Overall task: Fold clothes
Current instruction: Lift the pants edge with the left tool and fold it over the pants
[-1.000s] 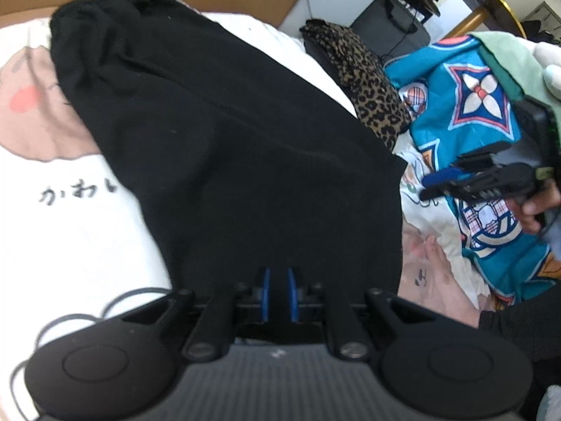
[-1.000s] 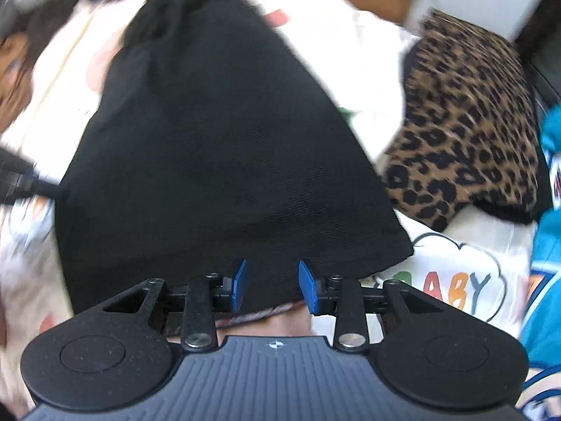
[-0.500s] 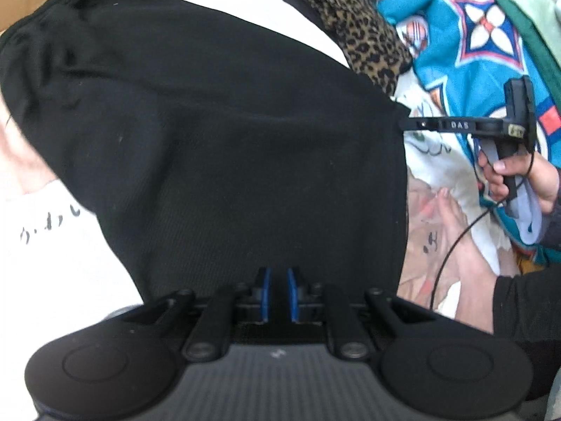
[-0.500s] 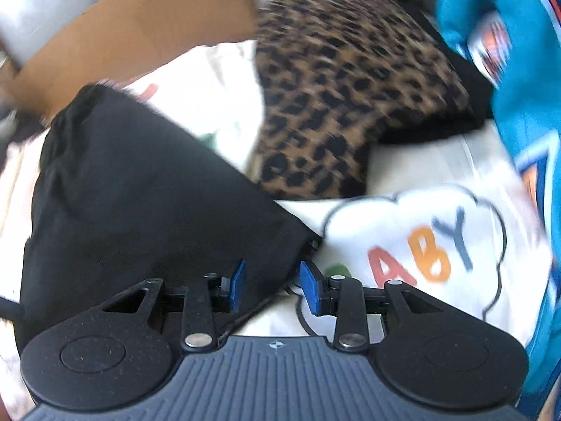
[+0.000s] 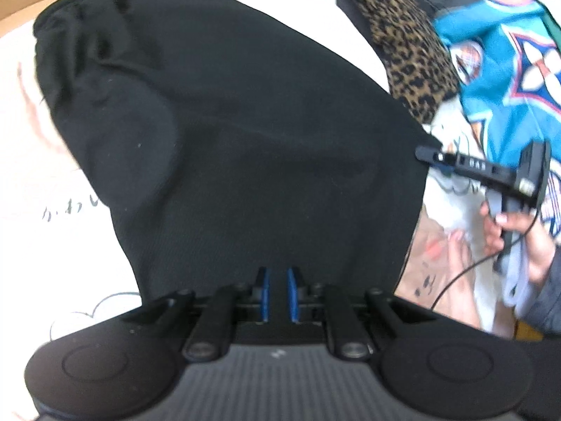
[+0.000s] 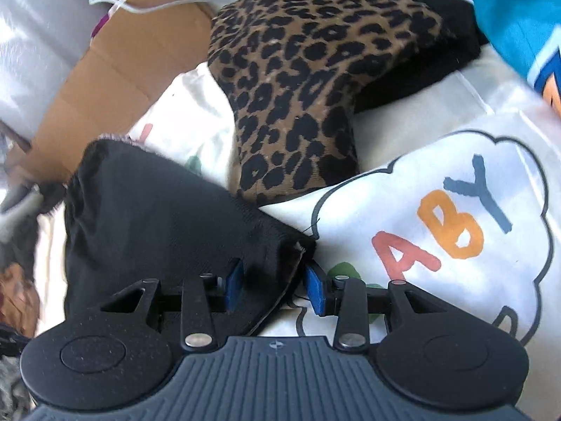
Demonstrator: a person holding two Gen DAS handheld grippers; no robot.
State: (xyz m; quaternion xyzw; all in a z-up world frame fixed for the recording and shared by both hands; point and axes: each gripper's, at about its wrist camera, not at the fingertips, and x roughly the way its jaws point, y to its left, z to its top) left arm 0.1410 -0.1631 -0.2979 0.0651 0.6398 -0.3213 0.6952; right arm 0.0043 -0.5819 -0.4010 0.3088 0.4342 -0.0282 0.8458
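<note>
A black garment [image 5: 245, 140] lies spread on a white printed sheet [image 5: 42, 182], its gathered waistband at the far left. My left gripper [image 5: 277, 294] is shut on its near hem, with black cloth pinched between the blue pads. In the left wrist view my right gripper [image 5: 429, 152], held by a hand [image 5: 515, 224], meets the garment's right corner. In the right wrist view my right gripper [image 6: 275, 286] is open, low over the sheet, and the black garment's [image 6: 157, 228] corner lies between its spread blue pads [image 6: 315, 289].
A folded leopard-print garment [image 6: 308, 70] lies just beyond the black one, with a teal patterned cloth [image 5: 508, 63] to its right. Brown cardboard [image 6: 105, 80] and a white cable border the far side. The sheet's cloud print with coloured letters [image 6: 438, 228] sits to the right.
My right gripper has swung from over the middle of the garment down to its right corner, and its pads now straddle that corner. The left gripper has kept its hold on the hem.
</note>
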